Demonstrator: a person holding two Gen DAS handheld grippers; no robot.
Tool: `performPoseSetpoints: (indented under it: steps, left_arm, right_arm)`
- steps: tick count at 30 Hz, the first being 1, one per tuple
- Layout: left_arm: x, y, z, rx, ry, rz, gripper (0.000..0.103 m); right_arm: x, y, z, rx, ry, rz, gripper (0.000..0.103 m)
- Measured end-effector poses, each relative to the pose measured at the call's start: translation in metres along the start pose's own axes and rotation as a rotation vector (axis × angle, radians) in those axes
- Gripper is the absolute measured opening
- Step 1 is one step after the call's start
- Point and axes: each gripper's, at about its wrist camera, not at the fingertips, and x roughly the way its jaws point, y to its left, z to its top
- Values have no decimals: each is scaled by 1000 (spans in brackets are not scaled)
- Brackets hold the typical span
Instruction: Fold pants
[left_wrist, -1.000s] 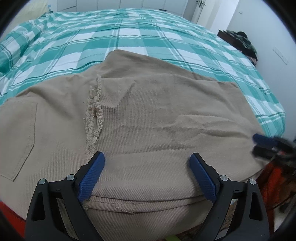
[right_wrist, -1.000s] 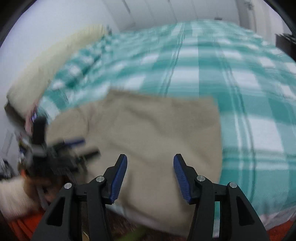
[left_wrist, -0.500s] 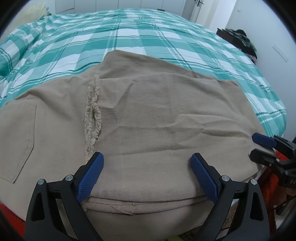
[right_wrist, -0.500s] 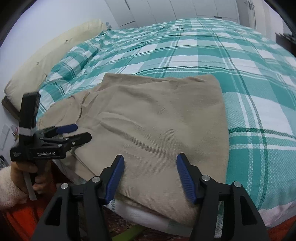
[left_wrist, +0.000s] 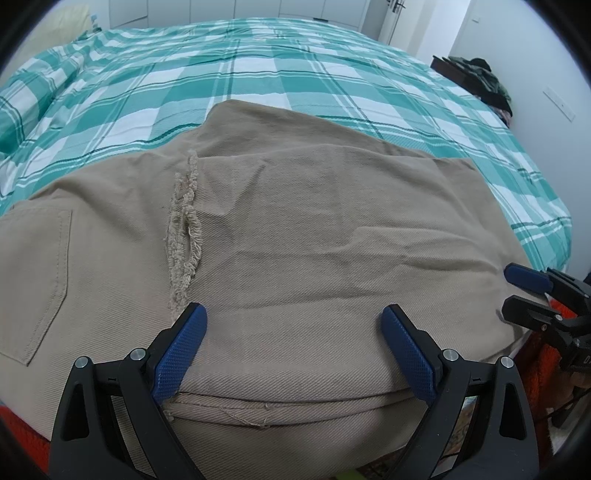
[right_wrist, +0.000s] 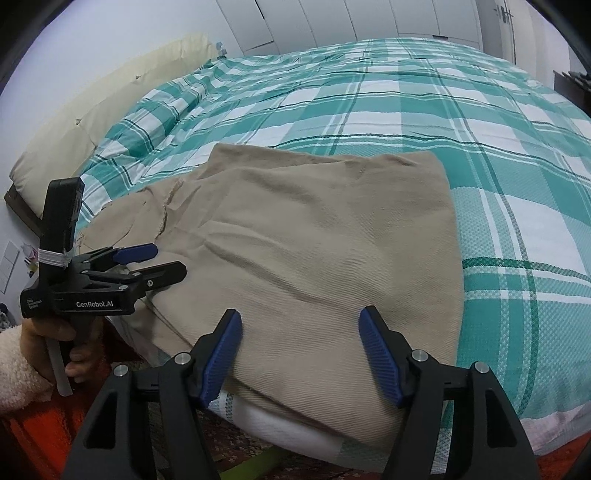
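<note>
Both wrist views look low and close from the bed's near edge, sharing the pants

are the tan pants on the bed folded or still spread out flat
Folded at least once. The pants lie doubled on the bedspread: a frayed hem rests atop another layer, and stacked edges show at the near side.

The broad teal-and-white plaid bedspread lies bare beyond the folded tan twill pants — wide room to pass on the far side and to the right. At the near edge both black grippers with blue pads, left and right, hang wide open, near each other. A cream padded headboard bounds the left; a dark heap of clothes sits well off right.
</note>
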Motion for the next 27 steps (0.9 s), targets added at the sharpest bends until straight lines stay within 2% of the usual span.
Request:
performPoseSetpoints:
  steps: [6,13,18,27]
  left_arm:
    - [-1,0,-1,-7,2,-4,96]
    - [-7,1,-1,-22,8,-2,96]
    - [-8,1,-3,-12,10,0,96]
    - [-8,0,-4,-11,11,2,96]
  right_arm:
    - [-6,-2,2,22,-11,14,66]
    - [-31,1,3,31,-87,8,66]
    - [-18,-7,-1,68,-25,13,66]
    - [-17,-11,-2,86,-28,27,67]
